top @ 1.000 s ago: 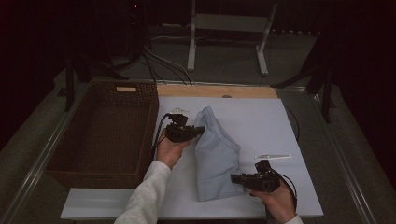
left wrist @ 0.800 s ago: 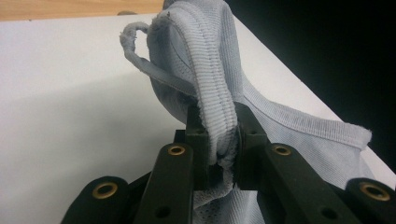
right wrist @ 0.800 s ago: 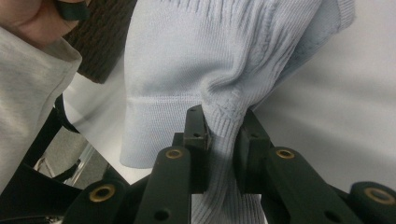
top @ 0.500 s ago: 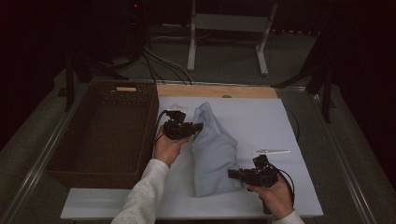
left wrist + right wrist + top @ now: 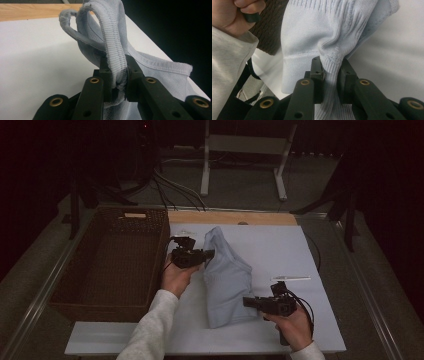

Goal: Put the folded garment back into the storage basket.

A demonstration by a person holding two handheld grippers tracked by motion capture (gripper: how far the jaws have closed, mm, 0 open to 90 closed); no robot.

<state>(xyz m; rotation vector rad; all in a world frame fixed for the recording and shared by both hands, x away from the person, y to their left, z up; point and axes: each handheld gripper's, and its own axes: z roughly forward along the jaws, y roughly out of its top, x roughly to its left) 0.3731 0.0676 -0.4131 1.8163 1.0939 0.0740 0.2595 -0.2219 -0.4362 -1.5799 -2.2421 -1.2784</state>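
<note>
A pale blue knitted garment (image 5: 227, 280) lies folded lengthwise on the white table top (image 5: 280, 250). My left gripper (image 5: 209, 254) is shut on its ribbed edge near the far end; in the left gripper view the jaws pinch the ribbed band (image 5: 115, 57). My right gripper (image 5: 246, 301) is shut on the garment's near right edge. In the right gripper view the cloth (image 5: 332, 67) bunches between the jaws, and the person's other hand (image 5: 239, 12) shows at the upper left.
A dark wicker basket (image 5: 112, 265) stands at the table's left. A thin white pen-like object (image 5: 291, 279) lies right of the garment. A wooden strip (image 5: 230, 217) runs along the far edge; a metal stand (image 5: 245, 150) and cables lie beyond.
The right gripper has shifted slightly left with the garment's near edge, folding it narrower. The left gripper has stayed at the far end.
</note>
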